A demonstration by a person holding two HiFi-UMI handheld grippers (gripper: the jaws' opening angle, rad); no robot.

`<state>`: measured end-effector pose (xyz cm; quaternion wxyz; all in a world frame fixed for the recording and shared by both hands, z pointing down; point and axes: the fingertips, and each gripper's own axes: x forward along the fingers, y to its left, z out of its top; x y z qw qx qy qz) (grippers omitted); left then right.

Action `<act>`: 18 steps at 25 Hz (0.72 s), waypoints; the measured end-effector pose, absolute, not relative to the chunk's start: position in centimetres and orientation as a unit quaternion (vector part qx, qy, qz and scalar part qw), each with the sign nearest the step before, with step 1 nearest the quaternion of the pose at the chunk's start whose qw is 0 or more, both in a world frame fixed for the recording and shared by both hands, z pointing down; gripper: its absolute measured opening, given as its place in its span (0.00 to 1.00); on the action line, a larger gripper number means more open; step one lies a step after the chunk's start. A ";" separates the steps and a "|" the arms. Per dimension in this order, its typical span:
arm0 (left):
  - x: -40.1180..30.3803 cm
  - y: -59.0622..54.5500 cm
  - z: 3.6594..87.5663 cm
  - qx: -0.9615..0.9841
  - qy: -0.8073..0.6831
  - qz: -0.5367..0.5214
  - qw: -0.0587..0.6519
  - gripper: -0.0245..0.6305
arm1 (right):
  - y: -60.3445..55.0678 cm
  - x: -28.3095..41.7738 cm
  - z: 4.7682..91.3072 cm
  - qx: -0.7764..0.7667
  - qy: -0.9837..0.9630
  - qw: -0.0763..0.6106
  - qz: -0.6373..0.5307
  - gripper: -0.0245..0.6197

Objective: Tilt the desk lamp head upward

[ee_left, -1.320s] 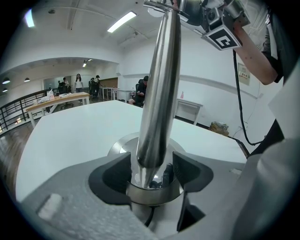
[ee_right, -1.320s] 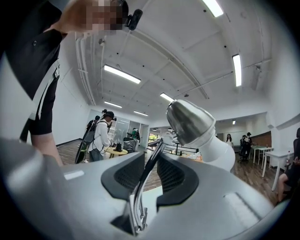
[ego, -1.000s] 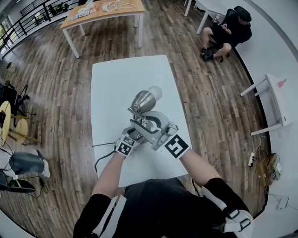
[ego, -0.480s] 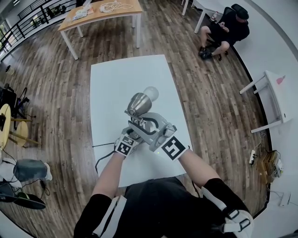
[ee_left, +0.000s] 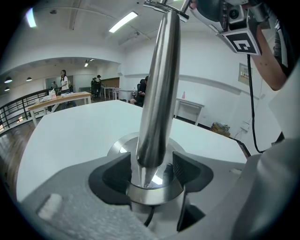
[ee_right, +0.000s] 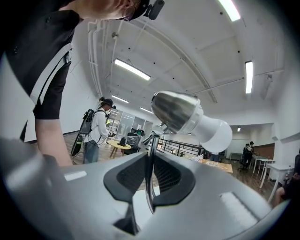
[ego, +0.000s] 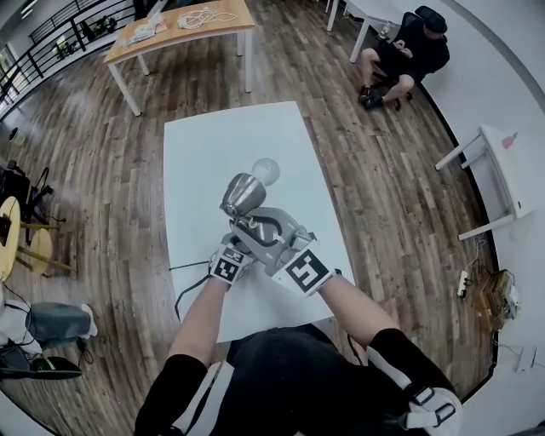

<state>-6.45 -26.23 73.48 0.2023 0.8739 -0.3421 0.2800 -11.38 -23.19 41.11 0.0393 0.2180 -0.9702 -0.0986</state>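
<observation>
Closing over the last moment, your right tongs (ee_right: 150, 176) now pinch the thin neck (ee_right: 150, 150) just under the lamp head (ego: 241, 194), which has drifted slightly left over the white tabletop (ego: 221, 140) since a second ago. That chrome head points away from you, its white bulb (ego: 266, 170) toward the far edge. Your left tongs (ee_left: 152, 169) clamp the desk lamp (ee_left: 159, 89) low on its upright stem (ee_left: 150, 152), right above the round base (ee_left: 121, 143). It stands on the tabletop's near half. Beyond are a wooden table (ego: 183, 25) and a seated person (ego: 402, 49).
</observation>
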 end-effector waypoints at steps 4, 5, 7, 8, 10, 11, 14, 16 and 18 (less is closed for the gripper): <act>-6.4 -26.5 73.4 0.873 -0.343 0.271 0.218 0.46 | -23.7 -10.2 41.6 0.232 -0.969 0.030 -0.083 0.17; -6.4 -26.6 73.4 0.873 -0.341 0.268 0.223 0.47 | -23.7 -9.6 41.6 0.238 -0.967 0.030 -0.084 0.20; -6.8 -26.6 73.3 0.873 -0.340 0.256 0.239 0.47 | -23.6 -8.5 41.7 0.253 -0.964 0.026 -0.076 0.23; -7.2 -26.5 73.0 0.871 -0.345 0.248 0.246 0.47 | -23.5 -7.8 42.1 0.260 -0.963 0.023 -0.068 0.23; -7.8 -26.3 71.8 0.871 -0.362 0.229 0.239 0.47 | -23.6 -6.1 43.4 0.277 -0.960 0.015 -0.043 0.24; -8.0 -26.0 71.0 0.873 -0.372 0.219 0.228 0.47 | -23.7 -5.3 44.0 0.286 -0.958 0.007 -0.026 0.25; -8.4 -25.2 67.3 0.882 -0.396 0.167 0.195 0.47 | -23.8 -2.8 45.6 0.308 -0.951 -0.010 0.007 0.26; -8.5 -24.6 64.6 0.885 -0.409 0.132 0.177 0.46 | -23.2 -1.5 45.5 0.316 -0.949 -0.017 0.009 0.25; -8.6 -23.8 62.1 0.883 -0.429 0.100 0.163 0.46 | -21.3 -0.6 44.3 0.316 -0.948 -0.017 -0.020 0.21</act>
